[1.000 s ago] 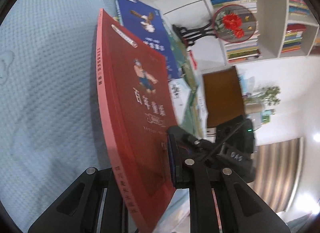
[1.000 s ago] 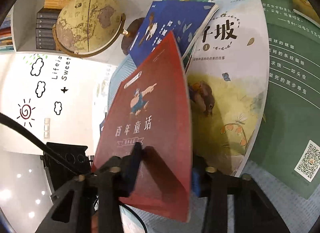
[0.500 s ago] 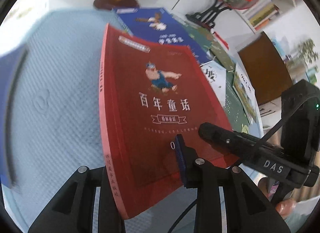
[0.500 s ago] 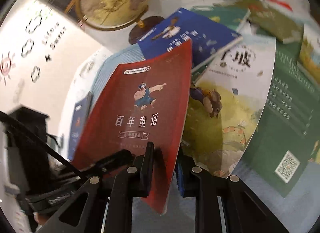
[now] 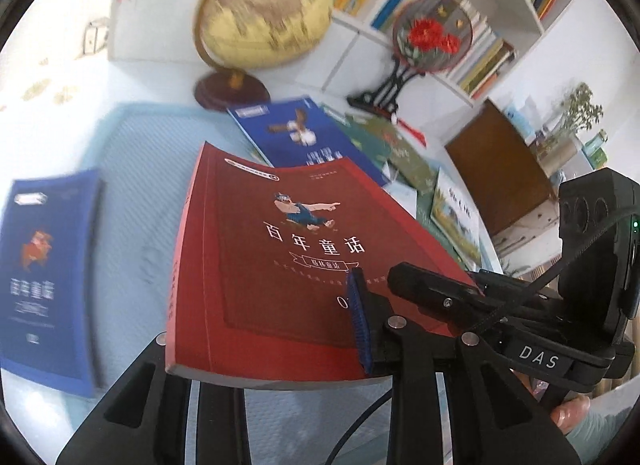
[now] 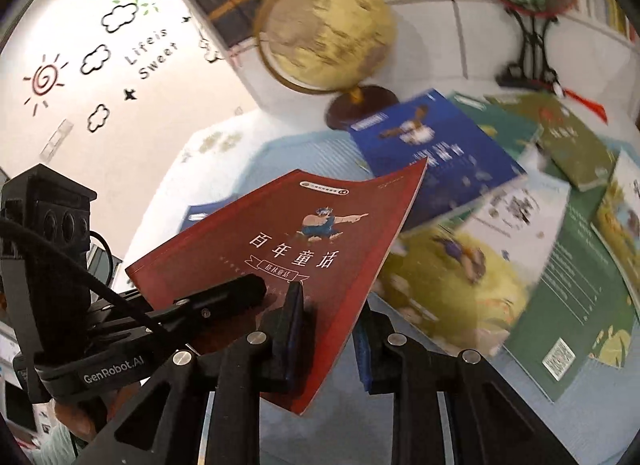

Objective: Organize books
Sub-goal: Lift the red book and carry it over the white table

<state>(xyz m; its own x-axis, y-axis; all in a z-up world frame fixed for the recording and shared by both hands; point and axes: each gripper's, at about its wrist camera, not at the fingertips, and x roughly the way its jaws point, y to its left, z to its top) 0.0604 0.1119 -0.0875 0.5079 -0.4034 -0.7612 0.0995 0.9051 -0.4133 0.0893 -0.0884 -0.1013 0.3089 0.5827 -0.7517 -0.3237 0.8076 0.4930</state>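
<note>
Gripping the red book point(image 5: 280, 265) from both sides, the two grippers held it lifted clear of the blue mat point(image 5: 132, 169). The left gripper point(image 5: 264, 341) had its jaws closed on the book's lower spine-side part, one blue pad point(image 5: 360, 321) pressed on the cover and the other finger under the book. The right gripper point(image 6: 332, 341) had its jaws closed on the book's lower open-edge corner, one pad on the cover and the other beneath. Each gripper showed in the other's view, reaching in from the side. Beyond the jaws, past the book's far edge, lay a blue book point(image 5: 304, 137) and a spread of green and illustrated books point(image 6: 560, 265). Farther off stood a globe point(image 5: 264, 13). Left of the left jaws, a second blue book point(image 5: 44, 277) lay flat on the mat.
</note>
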